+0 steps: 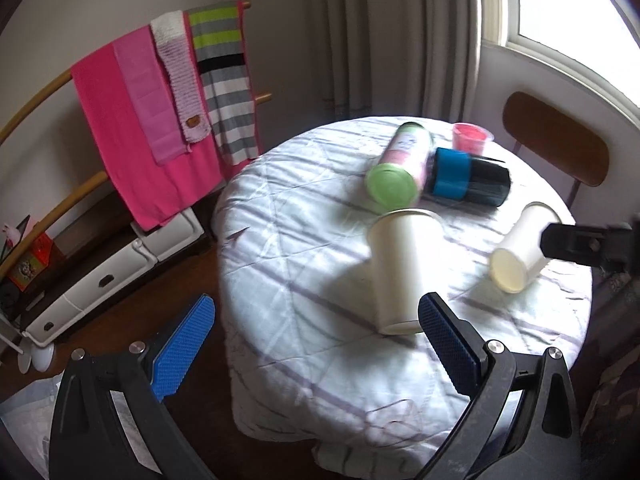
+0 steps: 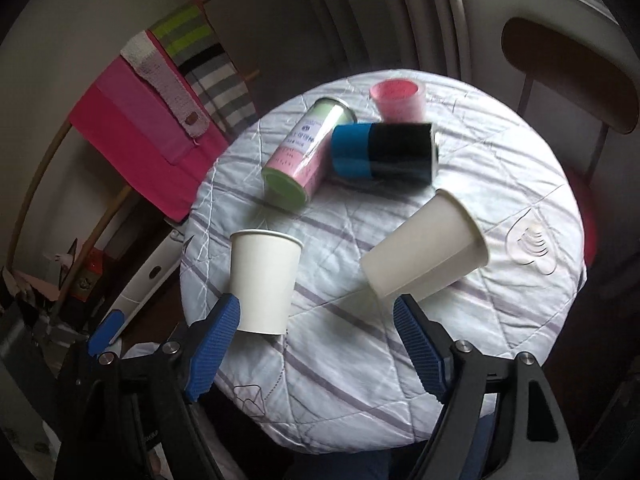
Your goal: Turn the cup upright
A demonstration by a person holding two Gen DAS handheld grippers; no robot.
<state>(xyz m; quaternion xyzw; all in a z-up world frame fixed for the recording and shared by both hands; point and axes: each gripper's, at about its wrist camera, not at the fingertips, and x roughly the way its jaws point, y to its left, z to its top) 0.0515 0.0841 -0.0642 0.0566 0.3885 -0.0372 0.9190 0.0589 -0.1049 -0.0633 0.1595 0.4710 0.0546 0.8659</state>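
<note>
A round table [image 2: 460,320] under a quilted cloth carries an upright white paper cup [image 2: 264,280] and a tipped paper cup [image 2: 424,256], apparently on its side. Left gripper [image 1: 316,344] and right gripper [image 2: 316,344] both gape wide, empty.

Left gripper [image 1: 316,344] hangs wide open over the near edge of the round table [image 1: 280,264], blue pads [image 1: 182,354] spread apart. One white cup [image 1: 400,268] stands upright between them, close to the right pad. A second white cup [image 1: 522,246] lies on its side to the right, the other gripper [image 1: 580,244] right at it. Farther back lie a green-lidded can [image 1: 400,168] and a blue-black can [image 1: 468,176], touching, with a pink cup [image 1: 471,138] upright behind.
</note>
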